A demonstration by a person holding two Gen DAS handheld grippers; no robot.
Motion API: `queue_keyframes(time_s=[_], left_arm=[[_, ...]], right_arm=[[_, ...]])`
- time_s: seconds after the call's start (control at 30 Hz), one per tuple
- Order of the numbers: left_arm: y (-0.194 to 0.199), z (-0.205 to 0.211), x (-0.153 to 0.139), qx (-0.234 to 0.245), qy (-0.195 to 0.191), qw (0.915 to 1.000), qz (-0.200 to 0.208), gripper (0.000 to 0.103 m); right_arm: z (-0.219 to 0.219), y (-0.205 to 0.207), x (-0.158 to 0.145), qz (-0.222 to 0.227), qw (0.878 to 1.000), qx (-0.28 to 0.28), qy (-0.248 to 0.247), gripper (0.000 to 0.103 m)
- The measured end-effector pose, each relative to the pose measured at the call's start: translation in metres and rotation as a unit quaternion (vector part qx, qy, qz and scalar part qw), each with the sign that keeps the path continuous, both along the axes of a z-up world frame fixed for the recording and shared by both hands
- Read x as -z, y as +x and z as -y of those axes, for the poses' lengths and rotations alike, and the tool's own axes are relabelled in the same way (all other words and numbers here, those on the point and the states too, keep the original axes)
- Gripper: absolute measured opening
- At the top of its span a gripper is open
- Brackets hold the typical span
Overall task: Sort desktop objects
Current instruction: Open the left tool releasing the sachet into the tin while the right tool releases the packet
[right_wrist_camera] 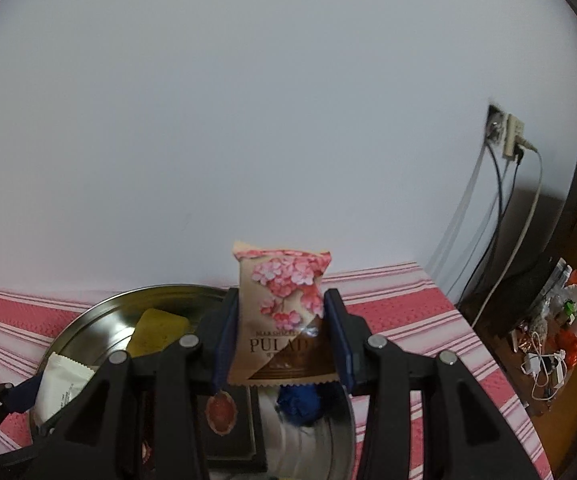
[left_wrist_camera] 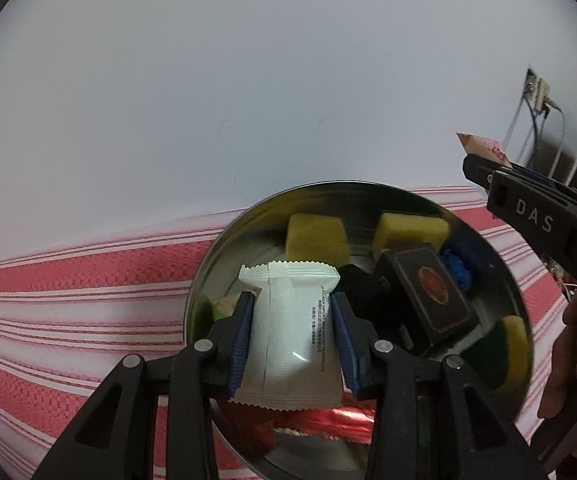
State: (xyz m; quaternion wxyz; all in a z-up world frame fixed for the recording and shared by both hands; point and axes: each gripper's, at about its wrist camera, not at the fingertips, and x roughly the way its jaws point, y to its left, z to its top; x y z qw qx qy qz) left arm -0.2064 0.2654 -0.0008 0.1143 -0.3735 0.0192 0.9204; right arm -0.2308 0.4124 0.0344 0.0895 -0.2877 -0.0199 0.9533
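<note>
My left gripper [left_wrist_camera: 292,336] is shut on a white snack packet [left_wrist_camera: 288,340] and holds it upright over a round steel bowl [left_wrist_camera: 504,280]. My right gripper [right_wrist_camera: 282,334] is shut on a pink flower-print snack packet [right_wrist_camera: 282,312] above the same bowl [right_wrist_camera: 88,312]. The bowl holds a yellow sponge [left_wrist_camera: 408,230], a dark box with a red oval [left_wrist_camera: 432,292], a blue object [left_wrist_camera: 458,270] and a red foil wrapper [left_wrist_camera: 328,422]. The right gripper [left_wrist_camera: 484,170] also shows at the right in the left wrist view, and the white packet [right_wrist_camera: 62,388] shows in the right wrist view.
The bowl stands on a red and white striped cloth [left_wrist_camera: 68,300] against a white wall. A wall socket with cables [right_wrist_camera: 504,136] is at the right. A cluttered side table [right_wrist_camera: 548,332] stands beyond the cloth's right edge.
</note>
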Motion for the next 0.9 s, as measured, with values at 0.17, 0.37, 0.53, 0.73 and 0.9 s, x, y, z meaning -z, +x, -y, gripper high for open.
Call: queue_keyframes(time_s=[0.17, 0.37, 0.53, 0.73, 0.9], left_arm=[[-0.013, -0.008, 0.003, 0.002, -0.015, 0.9995, 0.027, 0.041], [-0.030, -0.014, 0.027, -0.008, -0.013, 0.9953, 0.096, 0.047], [-0.024, -0.031, 0.020, 0.004, -0.063, 0.9944, 0.084, 0.083], [-0.011, -0.031, 0.001, -0.010, -0.044, 0.9968, 0.066, 0.084], [0.010, -0.037, -0.023, -0.005, -0.057, 0.9981, 0.022, 0.084]], right_arm=[[0.006, -0.025, 0.010, 0.049, 0.999, -0.004, 0.017, 0.042], [0.002, -0.060, 0.040, 0.154, 0.986, -0.035, -0.055, 0.043], [-0.004, -0.047, 0.037, 0.126, 0.988, -0.023, -0.086, 0.089], [-0.007, -0.017, 0.002, 0.052, 0.995, -0.018, -0.089, 0.102], [-0.006, 0.000, -0.012, 0.042, 0.997, 0.015, -0.067, 0.103]])
